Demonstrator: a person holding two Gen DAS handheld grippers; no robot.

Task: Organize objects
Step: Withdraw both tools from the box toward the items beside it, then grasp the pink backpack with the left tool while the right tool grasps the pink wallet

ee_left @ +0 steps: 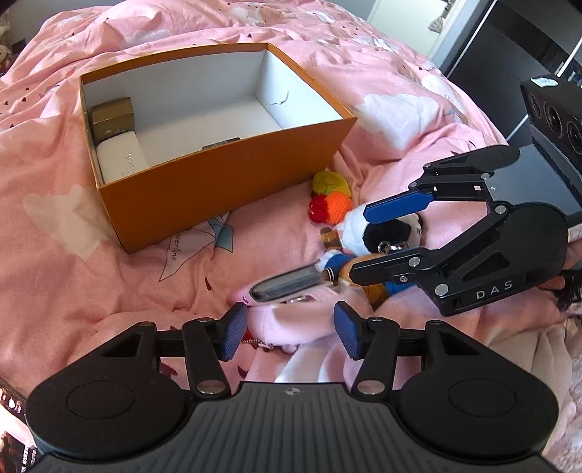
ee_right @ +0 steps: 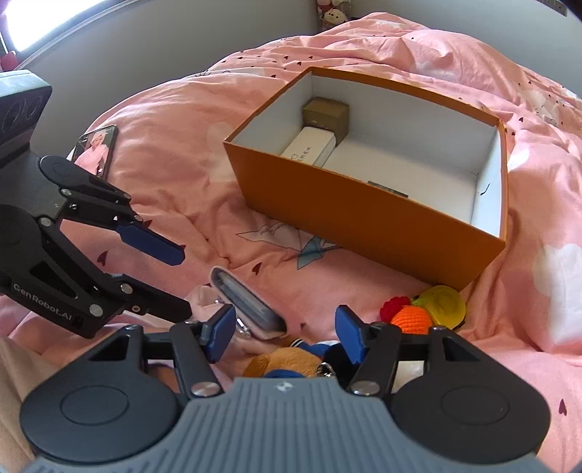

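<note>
An open orange box [ee_left: 225, 182] [ee_right: 363, 233] stands on the pink bed; a gold box [ee_left: 112, 116] [ee_right: 325, 114] and a white case [ee_left: 122, 160] [ee_right: 309, 149] lie inside. My left gripper [ee_left: 291, 333] is open, its jaws on either side of a pink plush [ee_left: 287, 324]. My right gripper [ee_right: 283, 334] is open over a brown and blue plush toy [ee_right: 287, 362] [ee_left: 345, 265] and a black and white plush [ee_left: 382, 229]. A grey pouch [ee_left: 287, 285] [ee_right: 247, 305] lies between the grippers. Crocheted fruit [ee_left: 331, 198] [ee_right: 425, 309] lies by the box corner.
A phone [ee_right: 96, 151] lies on the bedding left of the box. A black speaker [ee_left: 553, 109] stands on dark furniture at the bed's right side. The duvet [ee_left: 72, 225] is rumpled. Plush toys [ee_right: 331, 14] sit at the far wall.
</note>
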